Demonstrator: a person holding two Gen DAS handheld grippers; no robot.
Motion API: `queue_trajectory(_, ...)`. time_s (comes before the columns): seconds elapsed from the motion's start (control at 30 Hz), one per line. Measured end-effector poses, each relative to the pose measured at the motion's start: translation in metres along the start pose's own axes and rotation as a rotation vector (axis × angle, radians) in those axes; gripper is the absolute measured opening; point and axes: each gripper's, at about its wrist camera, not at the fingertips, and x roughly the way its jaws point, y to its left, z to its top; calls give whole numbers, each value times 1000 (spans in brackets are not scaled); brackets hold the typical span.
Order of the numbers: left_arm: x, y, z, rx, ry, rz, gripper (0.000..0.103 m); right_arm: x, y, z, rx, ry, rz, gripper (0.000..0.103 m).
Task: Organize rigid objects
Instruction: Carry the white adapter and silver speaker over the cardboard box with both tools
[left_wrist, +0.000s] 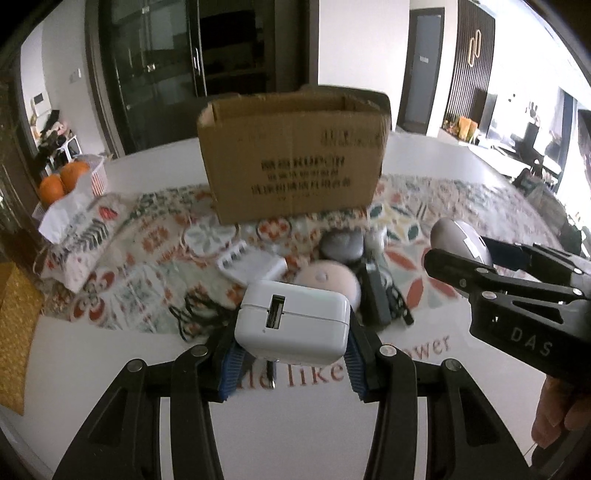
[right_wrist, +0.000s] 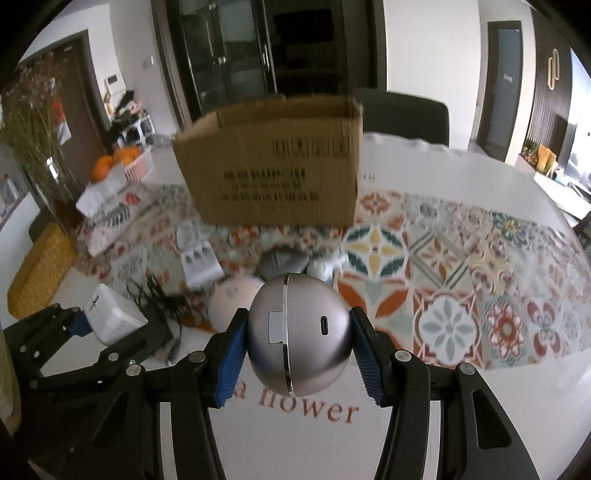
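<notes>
My left gripper (left_wrist: 291, 363) is shut on a white power adapter (left_wrist: 291, 323), held above the table's front edge; it also shows in the right wrist view (right_wrist: 110, 319). My right gripper (right_wrist: 299, 360) is shut on a silver egg-shaped case (right_wrist: 299, 338) with a USB-C port, seen at the right in the left wrist view (left_wrist: 460, 240). An open cardboard box (left_wrist: 295, 155) (right_wrist: 273, 162) stands upright on the patterned mat behind. Between the box and the grippers lie a white charger (left_wrist: 251, 264), a pink round case (left_wrist: 330, 280), a grey pebble-shaped case (left_wrist: 341, 245) and a dark adapter with cable (left_wrist: 376, 299).
A patterned mat (right_wrist: 461, 266) covers the white table (right_wrist: 424, 158). A basket of oranges (left_wrist: 79, 177) and a tissue box (left_wrist: 66, 218) stand at the left. A yellow pad (right_wrist: 40, 273) lies at the left edge. A dark chair (right_wrist: 402, 114) stands behind the table.
</notes>
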Motion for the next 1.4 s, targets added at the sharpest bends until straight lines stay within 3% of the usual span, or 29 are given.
queue_trajectory(0.6,-24,32,91,26,-127,14,47,-26,27,72,42,-118,-56,55)
queue_trajectory(0.87,-17,39,126,25,-118,-24,47,-24,24,109,68,-127,-52,55)
queue_trajectory(1.4,-1,43,201,35,-114,5,47,-11,15,179,68,-114,-41,55)
